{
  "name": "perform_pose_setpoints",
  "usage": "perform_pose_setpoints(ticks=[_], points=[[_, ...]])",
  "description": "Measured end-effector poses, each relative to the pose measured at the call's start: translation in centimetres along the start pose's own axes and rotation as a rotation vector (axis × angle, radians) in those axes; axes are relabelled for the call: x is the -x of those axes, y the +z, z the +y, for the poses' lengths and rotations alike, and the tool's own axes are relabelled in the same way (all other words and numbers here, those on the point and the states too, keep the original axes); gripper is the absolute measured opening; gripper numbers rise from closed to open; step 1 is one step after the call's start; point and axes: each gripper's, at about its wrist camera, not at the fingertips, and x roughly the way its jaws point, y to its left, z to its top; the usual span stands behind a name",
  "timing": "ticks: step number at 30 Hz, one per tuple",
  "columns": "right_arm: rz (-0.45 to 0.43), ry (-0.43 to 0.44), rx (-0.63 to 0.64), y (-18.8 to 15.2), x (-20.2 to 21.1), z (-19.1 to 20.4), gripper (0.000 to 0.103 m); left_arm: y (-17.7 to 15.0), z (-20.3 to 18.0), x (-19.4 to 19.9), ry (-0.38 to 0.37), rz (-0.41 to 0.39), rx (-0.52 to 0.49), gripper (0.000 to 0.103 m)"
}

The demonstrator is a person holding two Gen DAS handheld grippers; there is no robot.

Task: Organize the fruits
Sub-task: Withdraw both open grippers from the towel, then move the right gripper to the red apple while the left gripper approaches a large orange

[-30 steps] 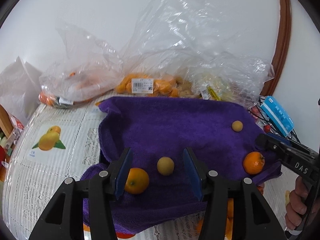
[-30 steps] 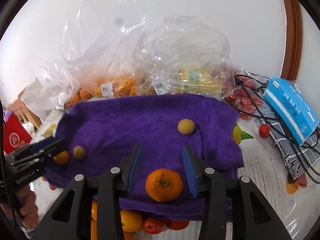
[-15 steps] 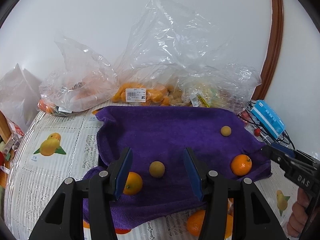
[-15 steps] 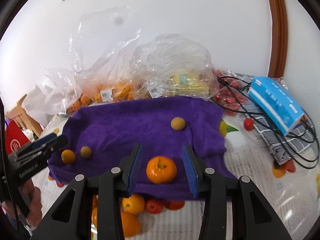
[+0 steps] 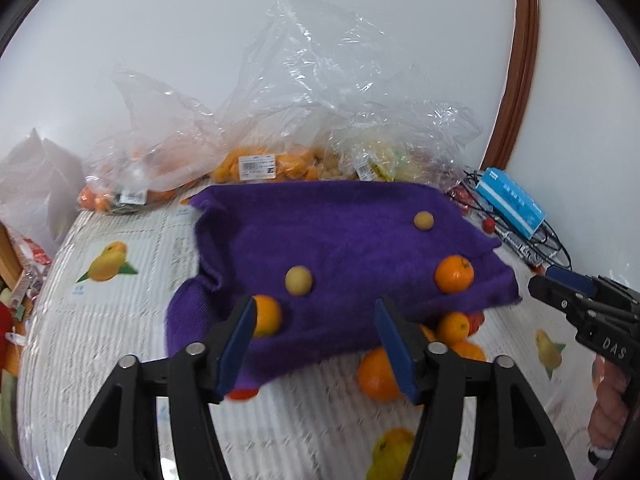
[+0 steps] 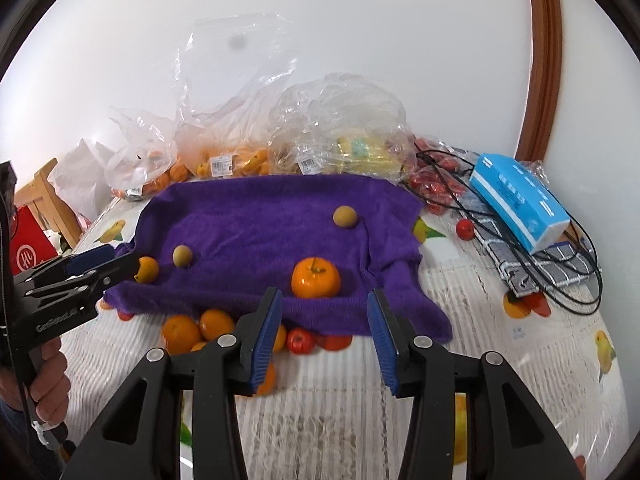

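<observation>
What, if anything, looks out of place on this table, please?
Several oranges and small red fruits lie half hidden under the near edge of the purple towel, whose front corner is rumpled, while only four fruits sit on top.

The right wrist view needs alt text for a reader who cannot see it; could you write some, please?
The open right gripper faces a purple towel bearing two oranges and two small tan fruits; more fruit lies at its near edge.

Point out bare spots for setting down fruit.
Purple towel: bare between the two tan fruits and behind them. Tablecloth: bare in front of the towel. Crowded: fruit pile at towel's front edge, bags behind, cables right.
</observation>
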Motion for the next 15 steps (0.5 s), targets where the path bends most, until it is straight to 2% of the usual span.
perform_pose_setpoints(ticks=[4,12,15], points=[[0.021,0.009,-0.012,-1.1,0.4,0.0,0.045,-1.1,0.8,1.2,0.038,0.014,0.005,0.065],[0.055,0.030,0.000,-3.3,-0.5,0.7,0.045,-3.0,2.7,2.3,0.066,0.055,0.034,0.066],[0.073,0.035,0.014,-3.7,-1.6,1.0,0.040,-3.5,3.2,2.1,0.065,0.069,0.054,0.066]])
